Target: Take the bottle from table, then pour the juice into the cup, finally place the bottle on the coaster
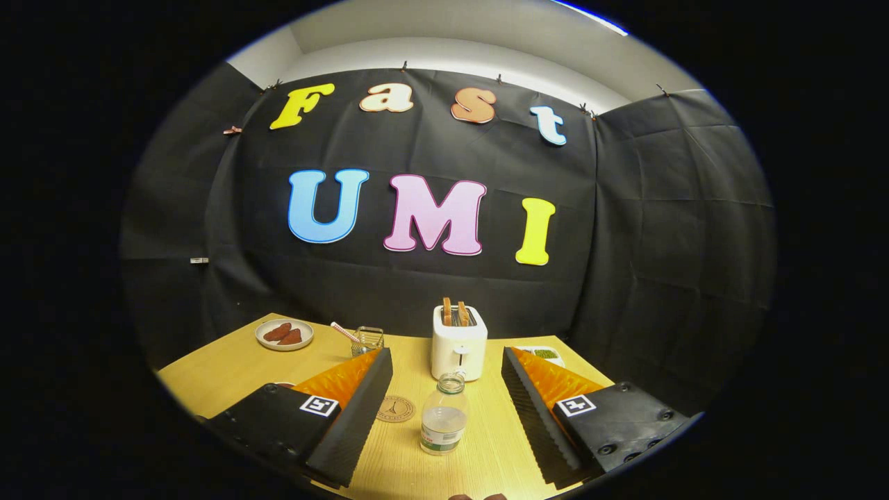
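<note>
The gripper (444, 389) hovered above the near part of a light wooden table (215, 382), with its jaws spread wide and holding nothing. Each finger carried a square printed marker on its base.

A clear plastic bottle (444, 415) stood upright on the table in the gap between the two fingers, touching neither. The bottle had no cap on its neck, held a colourless liquid in its lower part, and bore a label band near its base.

A round brown coaster (395, 408) with a dark printed motif lay flat on the table just beside the bottle, next to the inner edge of the left finger.

A glass cup (367, 340) with a pale straw leaning out of it stood farther back, beyond the tip of the left finger. A small round plate (284, 334) holding two reddish-brown pieces of food sat beside the cup, nearer the table's far corner.

A white toaster (458, 342) with two slices of toast standing in its slots was positioned directly beyond the bottle. A white dish (545, 354) with something green in it was partly hidden behind the right finger's tip.
</note>
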`<state>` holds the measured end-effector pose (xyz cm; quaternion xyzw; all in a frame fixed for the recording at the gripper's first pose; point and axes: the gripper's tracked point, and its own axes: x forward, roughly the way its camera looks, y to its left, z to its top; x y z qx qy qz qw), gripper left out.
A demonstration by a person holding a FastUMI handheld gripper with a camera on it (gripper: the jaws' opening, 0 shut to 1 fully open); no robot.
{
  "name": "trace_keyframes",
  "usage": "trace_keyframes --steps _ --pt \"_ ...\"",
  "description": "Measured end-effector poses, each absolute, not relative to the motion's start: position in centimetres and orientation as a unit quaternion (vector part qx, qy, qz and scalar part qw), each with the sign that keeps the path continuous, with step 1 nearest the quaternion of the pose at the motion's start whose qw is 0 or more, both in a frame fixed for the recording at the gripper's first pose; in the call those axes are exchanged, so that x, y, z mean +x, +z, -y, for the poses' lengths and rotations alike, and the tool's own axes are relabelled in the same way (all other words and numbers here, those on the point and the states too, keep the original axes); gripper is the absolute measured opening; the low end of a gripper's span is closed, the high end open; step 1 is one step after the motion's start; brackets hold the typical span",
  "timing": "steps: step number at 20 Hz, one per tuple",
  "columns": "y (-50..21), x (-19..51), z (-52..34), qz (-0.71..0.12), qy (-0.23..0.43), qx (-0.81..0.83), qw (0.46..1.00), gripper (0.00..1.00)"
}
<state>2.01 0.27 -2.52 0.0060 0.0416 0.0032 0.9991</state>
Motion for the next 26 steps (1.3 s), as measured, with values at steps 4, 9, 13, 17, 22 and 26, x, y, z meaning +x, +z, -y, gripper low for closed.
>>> trace_keyframes --steps 4,9,13,17,22,26 --pt "-2.5 3.2 0.4 -0.036 -0.001 -0.007 0.999 0.98" --pt "-5.0 5.0 0.4 -0.053 0.019 0.000 0.998 0.98" --pt "-7.7 7.1 0.4 -0.064 0.035 0.016 0.997 0.98" --pt "-11.2 8.6 0.9 -0.077 0.042 0.036 0.995 0.98" --pt "-15.0 8.8 0.7 -0.096 0.053 0.048 0.993 0.98" --pt "-17.4 8.8 -0.3 -0.102 0.068 0.048 0.991 0.98"
